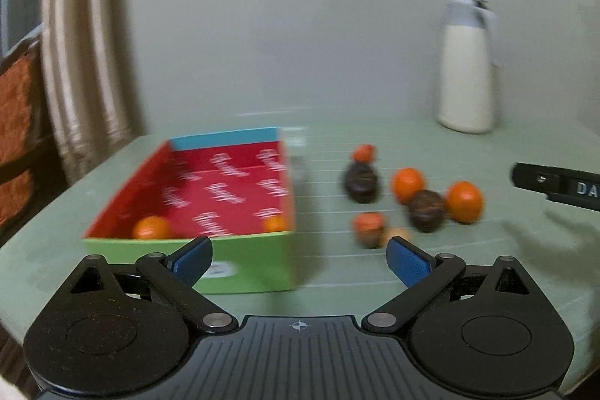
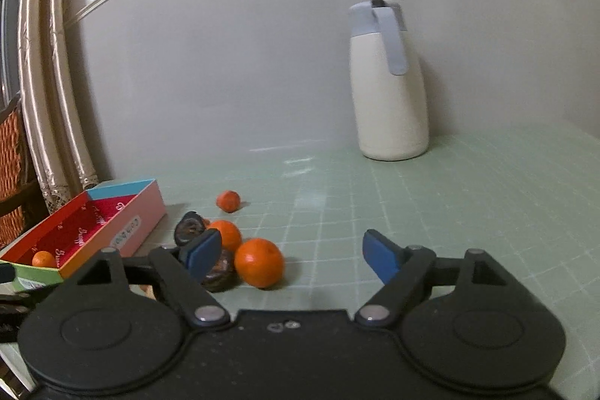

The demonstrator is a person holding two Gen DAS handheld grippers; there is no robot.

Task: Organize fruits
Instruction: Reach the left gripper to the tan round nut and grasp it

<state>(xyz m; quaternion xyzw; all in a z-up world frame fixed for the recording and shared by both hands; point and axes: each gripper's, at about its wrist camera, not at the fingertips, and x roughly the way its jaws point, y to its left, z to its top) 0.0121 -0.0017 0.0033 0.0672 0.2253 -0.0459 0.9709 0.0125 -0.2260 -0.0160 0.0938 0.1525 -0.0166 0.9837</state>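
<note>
Left gripper (image 1: pixel 298 259) gapes before box (image 1: pixel 225 261); thermos (image 1: pixel 467 77) stands well behind.

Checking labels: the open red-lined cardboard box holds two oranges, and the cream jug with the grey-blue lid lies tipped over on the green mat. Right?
Not quite. The cream jug with the grey-blue lid stands upright, as the right wrist view shows. The red-lined cardboard box does hold two oranges.

The left gripper (image 1: pixel 299 259) is pointing forward and slightly downward, its blue-padded fingers (image 1: pixel 193 259) standing wide apart with nothing between them. The right gripper (image 2: pixel 290 259) is tilting gently downward too, its fingers (image 2: pixel 380 259) spread wide and gripping nothing. Its black tip (image 1: pixel 555 184) is showing at the left view's right edge.
</note>
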